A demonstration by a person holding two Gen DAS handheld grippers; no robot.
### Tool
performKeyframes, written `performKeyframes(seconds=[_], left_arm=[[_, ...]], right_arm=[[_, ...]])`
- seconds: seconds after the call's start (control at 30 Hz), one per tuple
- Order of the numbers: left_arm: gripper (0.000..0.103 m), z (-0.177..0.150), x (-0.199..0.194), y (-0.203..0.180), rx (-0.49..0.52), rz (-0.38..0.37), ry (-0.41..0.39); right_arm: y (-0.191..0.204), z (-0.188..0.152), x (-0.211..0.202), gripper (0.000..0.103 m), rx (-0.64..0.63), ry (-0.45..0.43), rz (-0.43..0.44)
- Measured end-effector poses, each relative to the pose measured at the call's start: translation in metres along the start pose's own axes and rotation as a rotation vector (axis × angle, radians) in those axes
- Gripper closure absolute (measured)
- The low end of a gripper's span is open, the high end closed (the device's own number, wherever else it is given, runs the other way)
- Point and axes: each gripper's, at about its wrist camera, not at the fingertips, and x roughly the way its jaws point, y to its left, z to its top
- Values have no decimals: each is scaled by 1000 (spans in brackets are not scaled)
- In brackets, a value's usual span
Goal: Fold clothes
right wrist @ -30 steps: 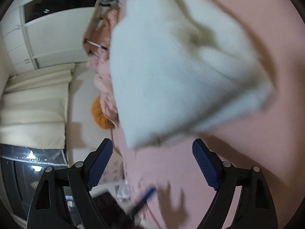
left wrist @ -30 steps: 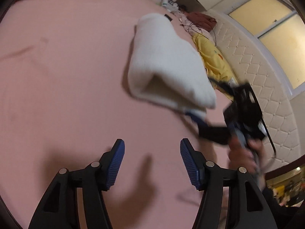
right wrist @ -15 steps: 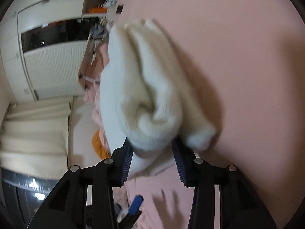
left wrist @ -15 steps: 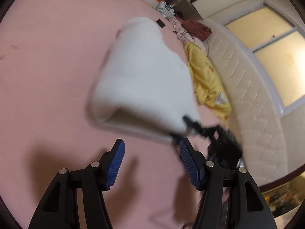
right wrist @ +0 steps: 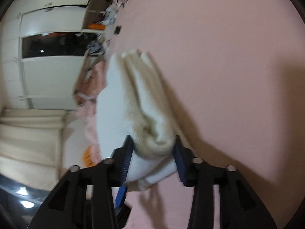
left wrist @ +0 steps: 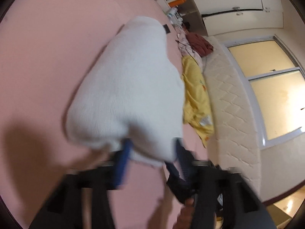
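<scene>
Evidently soft and light, the folded white garment (right wrist: 133,114) sagged between the right gripper (right wrist: 152,148) and left gripper (left wrist: 150,152), both pinching its 6 o'clock edge.

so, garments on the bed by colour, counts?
White: 1, sweater, held in both tongs
Yellow: 1, garment
Dark red: 1, garment
Total: 3. Clutter at the far edge is too blurred to count.

It was a home bedroom: a pink-sheeted bed (left wrist: 47,57), a quilted headboard (left wrist: 234,103) beside it, white wardrobes (left wrist: 238,3) beyond the bed.
</scene>
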Motion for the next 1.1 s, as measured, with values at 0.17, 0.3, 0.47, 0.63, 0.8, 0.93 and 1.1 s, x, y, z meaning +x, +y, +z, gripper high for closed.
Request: performKeyframes(seconds=[0.17,0.3,0.47,0.63,0.8,0.93,1.1], left_arm=[[38,33,-17,-48,234,160,-62],[51,71,36,-82,493,342,-49],[80,70,91,-64,583,469,30],[81,78,95,-65,495,461,22],[78,95,101,-92,619,504,-30],[83,101,129,-63,590,571,36],[82,106,131,-72,554,585,49]], right_arm=[[-3,7,-46,52,4,-178,-141],[7,16,-43,52,-49,-119,-55],[6,11,-32,52,-55,-63,-15],[6,13,-30,52,-55,-45,4],[8,16,-33,52,-47,-49,21],[9,18,-36,52,-41,-53,35],[11,20,-36,52,-35,-45,50]])
